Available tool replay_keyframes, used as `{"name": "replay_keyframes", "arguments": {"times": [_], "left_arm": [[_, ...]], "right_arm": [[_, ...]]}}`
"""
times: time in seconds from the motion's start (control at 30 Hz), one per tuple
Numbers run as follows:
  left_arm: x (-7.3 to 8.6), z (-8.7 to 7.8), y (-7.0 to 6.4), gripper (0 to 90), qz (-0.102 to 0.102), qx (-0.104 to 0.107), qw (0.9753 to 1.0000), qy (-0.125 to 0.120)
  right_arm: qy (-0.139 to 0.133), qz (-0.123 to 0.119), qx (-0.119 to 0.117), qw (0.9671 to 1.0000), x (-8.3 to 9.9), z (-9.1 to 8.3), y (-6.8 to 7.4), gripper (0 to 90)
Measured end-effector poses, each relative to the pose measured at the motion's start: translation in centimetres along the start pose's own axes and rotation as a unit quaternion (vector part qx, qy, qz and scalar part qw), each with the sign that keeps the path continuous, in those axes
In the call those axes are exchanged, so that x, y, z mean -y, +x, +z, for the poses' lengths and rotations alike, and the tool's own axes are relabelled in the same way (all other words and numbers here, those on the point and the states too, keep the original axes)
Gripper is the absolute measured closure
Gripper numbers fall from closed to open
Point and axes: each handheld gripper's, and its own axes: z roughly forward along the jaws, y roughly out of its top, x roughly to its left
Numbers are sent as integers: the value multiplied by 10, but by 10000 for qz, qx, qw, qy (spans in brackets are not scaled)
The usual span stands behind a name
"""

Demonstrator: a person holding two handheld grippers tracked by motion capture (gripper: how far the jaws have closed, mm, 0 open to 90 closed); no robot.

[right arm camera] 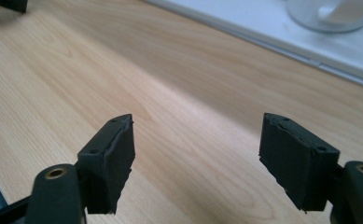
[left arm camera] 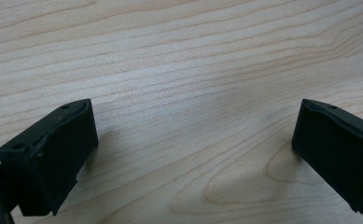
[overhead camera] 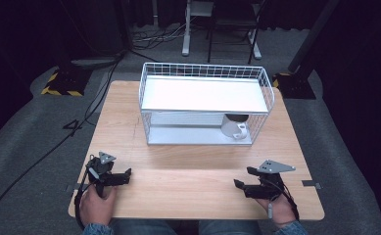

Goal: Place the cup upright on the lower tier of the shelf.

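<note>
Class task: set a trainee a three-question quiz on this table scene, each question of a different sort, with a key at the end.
1. True or false: the white mug stands on the top shelf of the wire rack.
2. Multiple choice: where do both grippers sit? A) inside the rack, B) low over the wooden table near its front edge, C) on the floor.
3. Short answer: how do the jaws of the left gripper and the right gripper stand, and do they hold anything?

Key
1. False: it stands on the lower level, at the right end, under the shelf.
2. B.
3. Both sets of jaws are wide apart, with only bare wood between them.
</note>
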Motion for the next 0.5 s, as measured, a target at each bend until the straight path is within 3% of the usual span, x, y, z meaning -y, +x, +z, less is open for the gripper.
{"name": "replay_keyframes", "arguments": {"times": [0.23,0.47,0.5], "left_arm": [[0,0,0,5,1,0,10000,2],[0,0,0,5,2,0,10000,1],[0,0,0,5,2,0,10000,1]], "right_arm": [[164,30,-149,9997,15,15,6,249],[368,-169,-37,9992,25,29,11,236],[369,-292,58,9989,26,31,14,236]]}}
